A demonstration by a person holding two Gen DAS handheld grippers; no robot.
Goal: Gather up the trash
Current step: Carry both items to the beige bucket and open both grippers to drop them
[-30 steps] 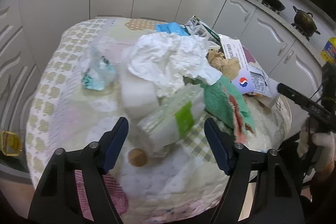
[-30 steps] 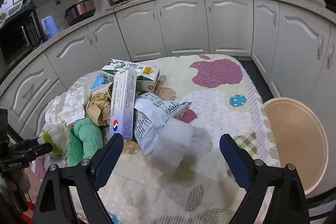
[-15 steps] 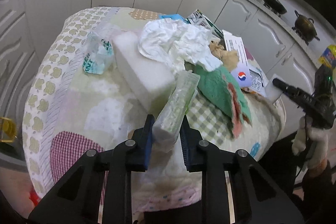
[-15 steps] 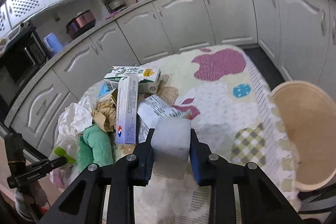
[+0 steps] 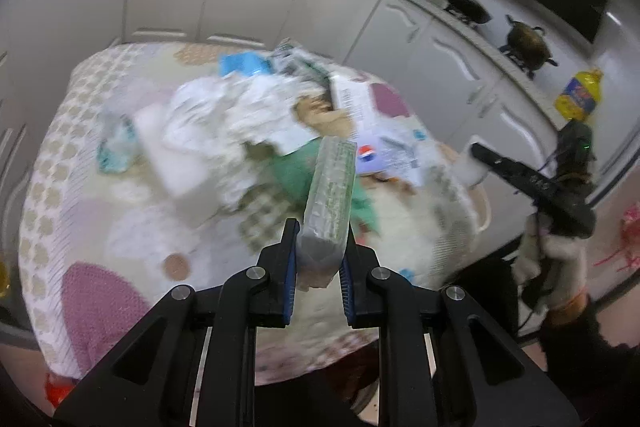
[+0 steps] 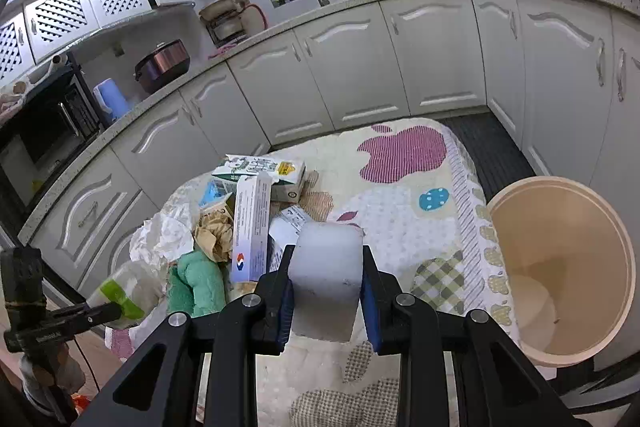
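Note:
My left gripper [image 5: 319, 261] is shut on a clear plastic packet with a green label [image 5: 329, 203] and holds it above the table. It also shows in the right wrist view [image 6: 124, 293]. My right gripper [image 6: 326, 301] is shut on a white foam block [image 6: 325, 285], lifted above the quilted tablecloth [image 6: 404, 211]. A beige bin [image 6: 560, 267] stands open to the right of the table. Trash lies heaped on the cloth: white crumpled paper [image 5: 240, 115], a green cloth [image 6: 196, 285], a long white carton [image 6: 250, 227], a milk carton [image 6: 260, 175].
A large white foam slab [image 5: 176, 163] and a crumpled clear bottle [image 5: 116, 143] lie on the table's left part. White kitchen cabinets [image 6: 360, 67] curve around the table. The right gripper and gloved hand show in the left wrist view [image 5: 532, 187].
Both grippers closed on their items and lifted them. The left one raised the packet and swung right; the right one raised the foam block, with the bin now closer in view.

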